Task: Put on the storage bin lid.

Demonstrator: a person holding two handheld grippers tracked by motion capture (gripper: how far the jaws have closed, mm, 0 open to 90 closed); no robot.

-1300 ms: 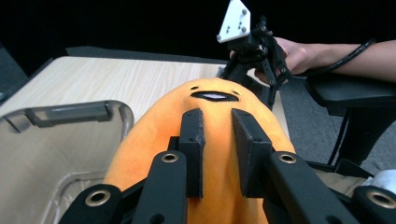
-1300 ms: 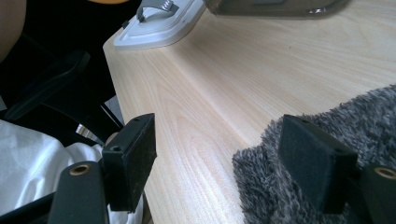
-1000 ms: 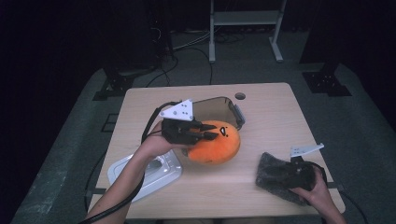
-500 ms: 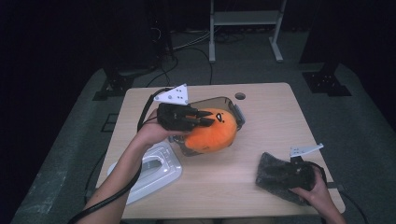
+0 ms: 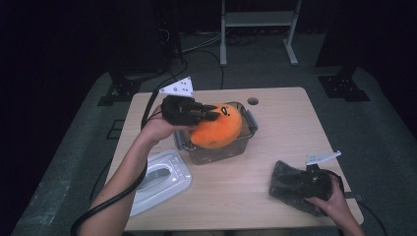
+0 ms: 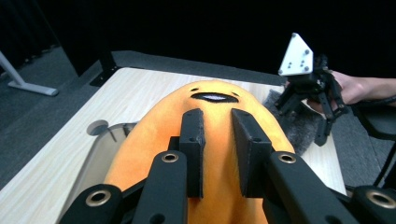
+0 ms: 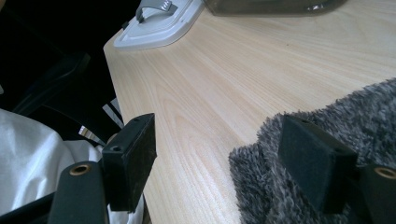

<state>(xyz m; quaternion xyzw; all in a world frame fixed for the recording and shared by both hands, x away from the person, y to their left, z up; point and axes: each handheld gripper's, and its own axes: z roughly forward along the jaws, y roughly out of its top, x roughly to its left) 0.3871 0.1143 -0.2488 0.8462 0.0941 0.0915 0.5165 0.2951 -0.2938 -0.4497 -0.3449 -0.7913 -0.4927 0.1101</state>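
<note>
Lying at the table's near-left corner, the white lid (image 5: 160, 179) rests flat with its grey handle up, apart from the container. Just right of it, the person's left forearm (image 5: 129, 167) rises diagonally from the bottom edge toward the middle of the table (image 5: 285, 128), wrist bent so that the left gripper (image 5: 212, 115) points level to the right. Its jaws are drawn close together, pinching the orange plush toy (image 5: 216, 129) from above; in the left gripper view the two black pads press into the top of the plush, just below its dark mouth mark, with orange fabric bulging between them. The plush sits in the clear plastic container (image 5: 243, 142), its lower half inside the walls and its rounded top well above the rim. Farther right, near the table's near-right corner, the grey furry cloth (image 5: 287, 187) lies on the wood, and the right hand (image 5: 334, 204) holds the right gripper (image 7: 224, 163) low over it. In the right gripper view those jaws stand wide apart, one pad over bare wood at the table edge, the other resting against the cloth's fuzzy edge, nothing clamped between them.
</note>
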